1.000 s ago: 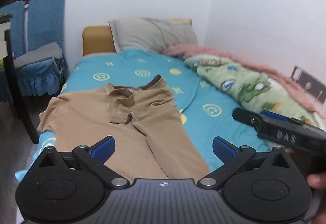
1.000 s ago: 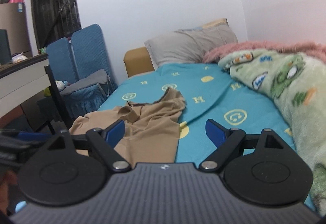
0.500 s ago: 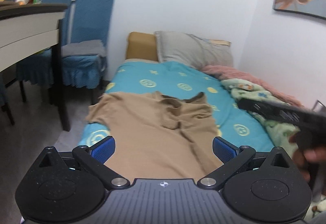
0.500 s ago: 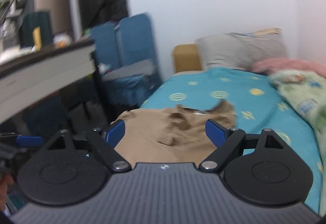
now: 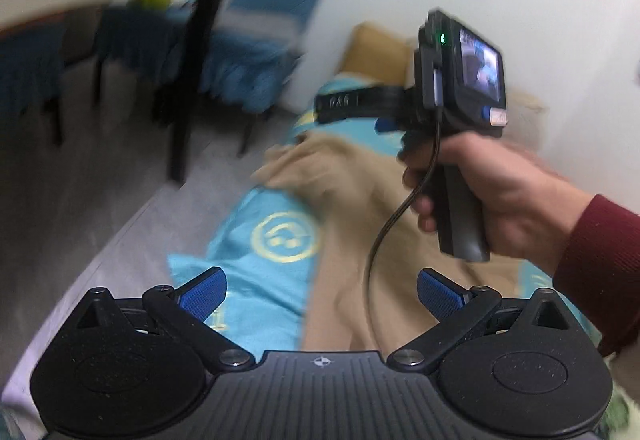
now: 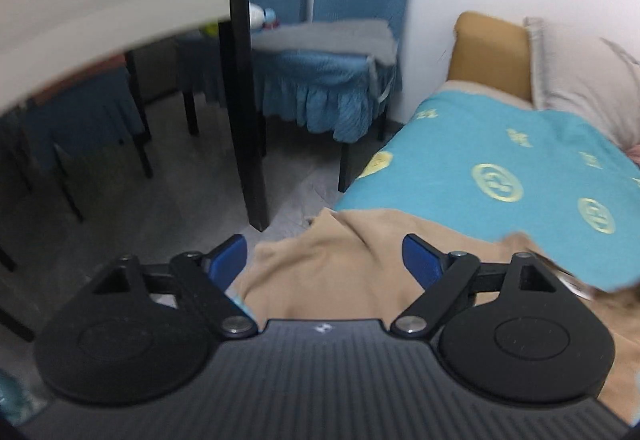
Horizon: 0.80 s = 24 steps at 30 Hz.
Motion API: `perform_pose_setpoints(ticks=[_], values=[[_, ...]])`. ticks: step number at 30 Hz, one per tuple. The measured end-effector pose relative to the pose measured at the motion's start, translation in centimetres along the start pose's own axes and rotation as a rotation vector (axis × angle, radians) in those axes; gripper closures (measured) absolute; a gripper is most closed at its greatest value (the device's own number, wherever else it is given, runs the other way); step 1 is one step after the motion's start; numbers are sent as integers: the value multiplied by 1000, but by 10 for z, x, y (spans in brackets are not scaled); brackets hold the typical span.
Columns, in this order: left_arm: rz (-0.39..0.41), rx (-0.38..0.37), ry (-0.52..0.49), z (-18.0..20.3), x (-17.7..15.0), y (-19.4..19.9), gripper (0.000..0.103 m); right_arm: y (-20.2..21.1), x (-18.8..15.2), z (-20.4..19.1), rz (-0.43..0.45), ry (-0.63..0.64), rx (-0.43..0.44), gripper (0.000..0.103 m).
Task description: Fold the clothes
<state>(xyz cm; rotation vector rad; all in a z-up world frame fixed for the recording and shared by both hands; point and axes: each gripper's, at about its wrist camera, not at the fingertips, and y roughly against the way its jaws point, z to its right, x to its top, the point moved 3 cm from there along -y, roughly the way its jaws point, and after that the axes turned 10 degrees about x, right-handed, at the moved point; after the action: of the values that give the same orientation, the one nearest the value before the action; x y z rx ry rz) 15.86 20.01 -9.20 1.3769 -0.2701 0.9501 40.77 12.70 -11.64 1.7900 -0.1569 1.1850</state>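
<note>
The tan shirt (image 6: pixel 352 272) is spread on the teal bedsheet (image 6: pixel 500 160), near the side of the bed that faces the floor, one sleeve reaching the mattress edge. The left gripper (image 5: pixel 320 294) is held above the sheet and shirt hem, blue pads wide apart, nothing between them. The right gripper (image 6: pixel 324 260) is held over the sleeve area, likewise spread and empty; in the left view it is gripped by a hand (image 5: pixel 492 196) in a maroon cuff. A blue-covered chair (image 6: pixel 332 72) is seen beside the bed.
</note>
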Motion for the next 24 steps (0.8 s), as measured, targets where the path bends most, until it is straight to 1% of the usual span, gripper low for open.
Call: perform_pose_setpoints(ticks=[2, 5, 7, 8, 9, 10, 11, 12, 15, 18, 20, 22, 24], values=[[-10, 36, 92, -14, 7, -19, 4, -39, 3, -3, -15, 12, -16, 28], [-39, 90, 206, -30, 8, -40, 4, -80, -2, -2, -38, 33, -46, 30], [-64, 107, 245, -35, 8, -50, 4, -95, -10, -1, -51, 57, -57, 40], [-73, 106, 250, -36, 8, -53, 4, -100, -13, -1, -52, 68, -57, 58], [-74, 108, 244, -36, 8, -55, 4, -104, -17, -1, -55, 80, -59, 68], [-70, 111, 232, -34, 8, -54, 4, -105, -20, 0, -55, 94, -70, 85], [-64, 115, 221, -32, 8, -53, 4, -102, -20, 0, -39, 103, -77, 94], [-56, 116, 216, -30, 8, -50, 4, -97, -20, 1, -17, 111, -81, 95], [-17, 73, 228, -27, 10, -43, 4, -65, -9, 9, 131, 103, -34, 95], [54, 6, 209, -17, 13, -34, 4, -17, 2, 25, 246, 62, -21, 96], [104, -36, 180, -9, 14, -23, 3, 20, 4, 43, 319, 14, -29, 96], [116, -109, 167, -1, 12, -15, 3, 56, 2, 67, 379, -41, -51, 96], [93, -210, 175, 7, 8, -12, 3, 91, -3, 94, 433, -101, -77, 96]])
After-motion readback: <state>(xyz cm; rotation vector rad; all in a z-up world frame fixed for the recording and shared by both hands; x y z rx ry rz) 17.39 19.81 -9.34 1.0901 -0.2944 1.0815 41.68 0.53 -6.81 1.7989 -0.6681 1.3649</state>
